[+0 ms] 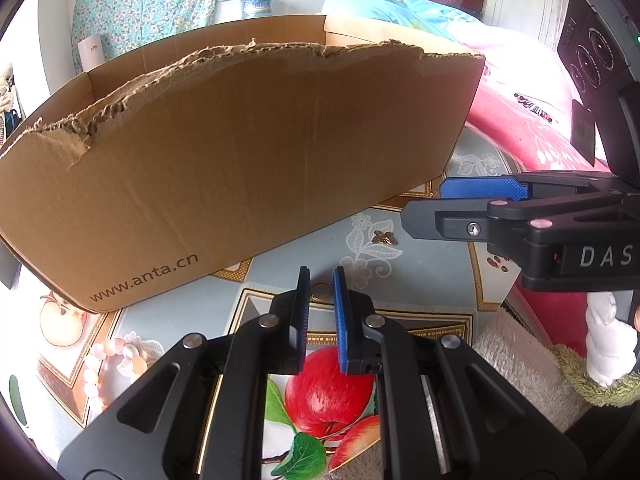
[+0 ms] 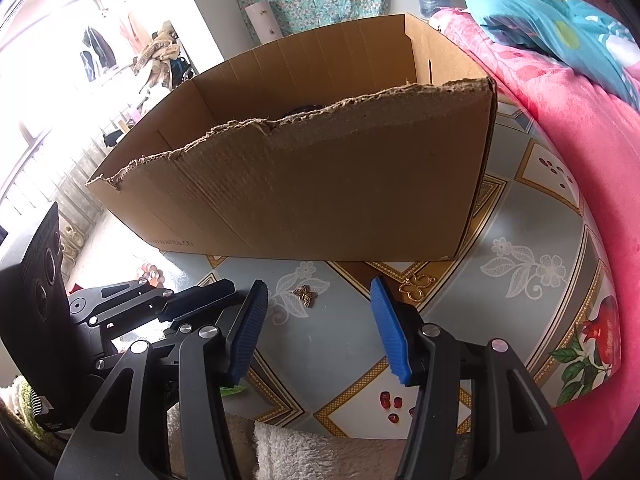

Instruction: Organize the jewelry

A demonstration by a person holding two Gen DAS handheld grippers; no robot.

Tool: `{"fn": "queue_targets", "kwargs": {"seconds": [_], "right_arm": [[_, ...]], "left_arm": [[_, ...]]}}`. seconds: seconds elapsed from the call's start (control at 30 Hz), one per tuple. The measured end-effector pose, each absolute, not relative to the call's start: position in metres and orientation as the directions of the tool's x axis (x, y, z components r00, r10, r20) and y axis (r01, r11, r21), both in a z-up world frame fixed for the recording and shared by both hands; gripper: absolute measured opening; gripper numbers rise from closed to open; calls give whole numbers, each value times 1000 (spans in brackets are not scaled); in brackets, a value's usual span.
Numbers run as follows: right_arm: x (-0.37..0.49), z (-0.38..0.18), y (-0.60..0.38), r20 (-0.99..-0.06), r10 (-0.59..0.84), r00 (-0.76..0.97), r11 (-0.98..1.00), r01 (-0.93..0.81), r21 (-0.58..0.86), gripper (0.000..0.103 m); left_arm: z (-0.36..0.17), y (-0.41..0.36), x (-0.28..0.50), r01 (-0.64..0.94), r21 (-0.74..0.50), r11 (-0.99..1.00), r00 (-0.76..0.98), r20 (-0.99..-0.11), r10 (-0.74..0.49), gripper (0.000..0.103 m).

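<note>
**Status: sorting barely begun**

I see my left gripper point(image 1: 321, 280) nearly closed around a small ring point(image 1: 320, 290), centre frame. My right gripper point(image 2: 319, 292) stands half open, empty. A butterfly charm point(image 2: 305, 295), a gold clasp point(image 2: 418, 285) and a bead bracelet point(image 1: 100, 364) lie outside the cardboard box point(image 2: 320, 184).

Cardboard box point(image 2: 320, 184) walls off the far table point(image 2: 520, 232); its near side lies open.

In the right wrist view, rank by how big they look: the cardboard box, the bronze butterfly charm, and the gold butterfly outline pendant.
1. cardboard box, by far the largest.
2. gold butterfly outline pendant.
3. bronze butterfly charm, somewhat smaller.
The two pieces lie about equally far from the camera, so their order seems fair.
</note>
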State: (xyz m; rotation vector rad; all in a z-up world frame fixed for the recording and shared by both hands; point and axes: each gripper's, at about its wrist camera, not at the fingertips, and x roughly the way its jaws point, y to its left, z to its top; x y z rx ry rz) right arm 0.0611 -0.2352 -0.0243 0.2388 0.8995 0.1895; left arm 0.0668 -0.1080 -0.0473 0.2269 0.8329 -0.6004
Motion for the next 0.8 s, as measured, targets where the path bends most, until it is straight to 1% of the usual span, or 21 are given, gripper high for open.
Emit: {"fn": "queue_targets", "kwargs": {"seconds": [0.33, 0.47, 0.63, 0.67, 0.7, 0.8], "right_arm": [[59, -25, -235, -753, 260, 605, 958, -63, 280, 53], [56, -21, -227, -749, 244, 616, 965, -76, 252, 53], [52, -26, -220, -756, 238, 609, 968, -88, 233, 53], [52, -26, -218, -758, 236, 608, 969, -94, 227, 52], [53, -26, -217, -759, 238, 606, 970, -100, 223, 48], [57, -27, -214, -762, 236, 603, 971, -120, 206, 42]], "left_arm": [[-48, -109, 67, 581, -47, 813, 519, -747, -415, 11], [-49, -105, 69, 575, -72, 815, 517, -740, -430, 11], [-48, -105, 70, 584, -60, 809, 516, -743, -427, 11], [-48, -105, 70, 584, -61, 810, 515, -744, -427, 11], [-48, -105, 70, 582, -63, 811, 514, -744, -427, 11], [-48, -105, 71, 582, -68, 810, 512, -743, -430, 11]]}}
